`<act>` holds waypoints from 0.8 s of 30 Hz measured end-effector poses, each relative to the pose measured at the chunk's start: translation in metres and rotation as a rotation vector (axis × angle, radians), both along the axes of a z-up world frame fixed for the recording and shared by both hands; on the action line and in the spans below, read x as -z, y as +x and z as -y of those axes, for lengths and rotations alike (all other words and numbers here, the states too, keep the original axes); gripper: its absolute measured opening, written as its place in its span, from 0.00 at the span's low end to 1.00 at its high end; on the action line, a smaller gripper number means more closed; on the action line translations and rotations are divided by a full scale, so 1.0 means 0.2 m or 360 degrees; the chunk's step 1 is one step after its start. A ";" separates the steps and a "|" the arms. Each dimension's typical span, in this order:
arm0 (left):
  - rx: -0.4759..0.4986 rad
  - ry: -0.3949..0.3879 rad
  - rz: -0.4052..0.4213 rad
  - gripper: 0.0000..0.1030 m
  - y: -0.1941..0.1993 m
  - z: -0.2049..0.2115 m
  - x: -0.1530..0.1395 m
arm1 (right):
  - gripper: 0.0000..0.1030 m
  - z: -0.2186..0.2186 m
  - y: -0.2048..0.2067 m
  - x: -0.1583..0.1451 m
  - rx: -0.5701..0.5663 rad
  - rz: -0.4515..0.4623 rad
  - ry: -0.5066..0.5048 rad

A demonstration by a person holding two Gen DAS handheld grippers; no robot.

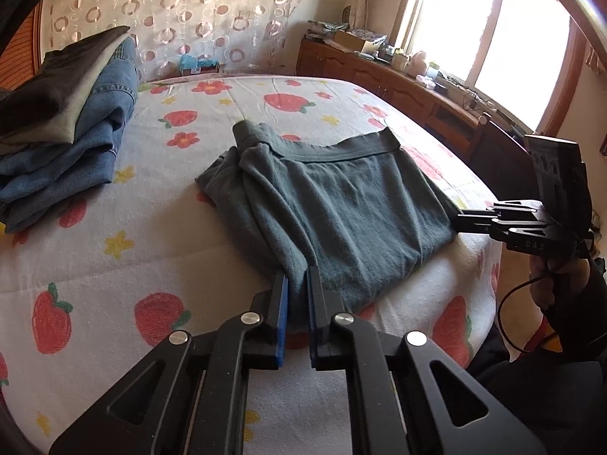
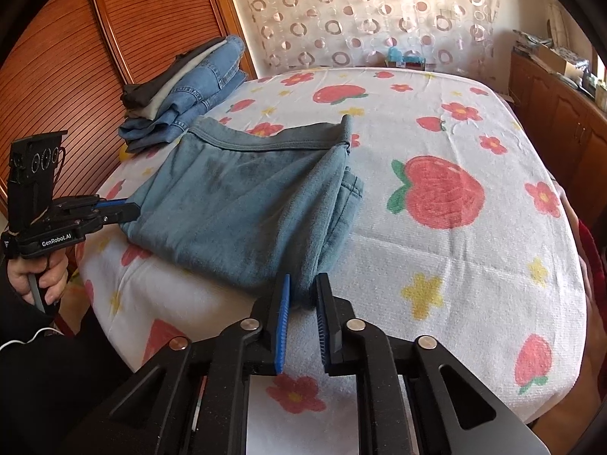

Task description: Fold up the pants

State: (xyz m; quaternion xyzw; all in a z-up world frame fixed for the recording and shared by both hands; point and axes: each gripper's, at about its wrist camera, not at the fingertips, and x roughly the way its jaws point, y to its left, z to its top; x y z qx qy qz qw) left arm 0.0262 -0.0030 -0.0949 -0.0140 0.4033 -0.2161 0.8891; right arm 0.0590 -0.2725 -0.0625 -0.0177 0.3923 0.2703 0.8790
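Two grippers hold the near edge of the pants point(image 1: 341, 204) at the front side of the bed point(image 1: 212, 212). In the left wrist view, the left gripper point(image 1: 297, 284) has its jaws pressed on a bunched corner of the gray-green cloth, with the blue pads point(image 1: 282, 318) close on both sides of it. In the right wrist view, the right gripper point(image 2: 303, 292) pinches the other near corner in the same way. Each gripper also shows in the other camera, at the side of the cloth, with the person's hand point(image 2: 41, 276) around the grip. Beyond the jaws, the pants lie folded on the strawberry and flower sheet, with the waistband point(image 1: 341, 151) turned to the far side. Farther back, near the wooden sliding door point(image 2: 76, 49), sits a stack of folded clothes point(image 1: 72, 125), with jeans below and darker pieces on top. At the far end hangs a curtain point(image 1: 178, 11) with a ring pattern, and a wooden cabinet point(image 1: 398, 83) stands under the bright window point(image 1: 489, 30).
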 end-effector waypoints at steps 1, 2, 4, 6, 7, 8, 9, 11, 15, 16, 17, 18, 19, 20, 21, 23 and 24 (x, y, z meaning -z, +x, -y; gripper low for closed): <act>0.0012 -0.0018 0.0001 0.08 -0.01 0.00 -0.01 | 0.09 0.00 0.00 0.00 -0.0003 0.0003 -0.0001; 0.0018 -0.0037 0.0001 0.08 -0.01 -0.01 -0.02 | 0.09 0.00 0.00 -0.01 -0.0011 0.0008 -0.0001; 0.0019 -0.0072 0.0026 0.08 -0.02 -0.01 -0.07 | 0.08 0.00 0.00 -0.01 -0.0012 0.0011 -0.0010; 0.0030 -0.0042 0.0053 0.08 -0.04 0.01 -0.10 | 0.08 0.01 -0.01 -0.02 -0.0011 0.0008 -0.0004; 0.0038 -0.0034 0.0059 0.08 -0.05 0.01 -0.11 | 0.08 0.01 -0.01 -0.03 -0.0011 0.0011 -0.0006; 0.0041 -0.0028 0.0062 0.08 -0.05 0.02 -0.12 | 0.08 0.01 -0.02 -0.04 -0.0008 0.0022 0.0011; 0.0044 -0.0017 0.0069 0.08 -0.06 0.03 -0.13 | 0.08 0.02 -0.03 -0.05 -0.0008 0.0027 0.0013; 0.0044 -0.0010 0.0072 0.08 -0.07 0.03 -0.14 | 0.08 0.03 -0.04 -0.06 -0.0006 0.0029 0.0021; 0.0053 0.0021 0.0072 0.08 -0.11 0.05 -0.14 | 0.08 0.05 -0.08 -0.08 -0.0011 0.0030 0.0015; 0.0053 0.0031 0.0066 0.08 -0.12 0.05 -0.14 | 0.08 0.05 -0.09 -0.08 -0.0015 0.0031 0.0011; 0.0052 0.0033 0.0059 0.08 -0.13 0.05 -0.14 | 0.08 0.06 -0.10 -0.08 -0.0018 0.0028 0.0007; 0.0051 0.0031 0.0051 0.08 -0.14 0.05 -0.13 | 0.08 0.06 -0.12 -0.09 -0.0021 0.0025 0.0006; 0.0049 0.0029 0.0044 0.08 -0.15 0.05 -0.13 | 0.08 0.07 -0.12 -0.09 -0.0022 0.0022 0.0005; 0.0044 0.0030 0.0035 0.08 -0.15 0.05 -0.12 | 0.08 0.07 -0.14 -0.09 -0.0024 0.0018 0.0006; 0.0041 0.0033 0.0025 0.08 -0.15 0.05 -0.11 | 0.08 0.08 -0.14 -0.08 -0.0026 0.0012 0.0010; 0.0024 0.0046 -0.0002 0.08 -0.15 0.05 -0.08 | 0.08 0.08 -0.15 -0.07 -0.0023 0.0001 0.0010; 0.0013 0.0069 -0.0022 0.08 -0.14 0.05 -0.07 | 0.08 0.08 -0.15 -0.07 -0.0023 0.0002 0.0006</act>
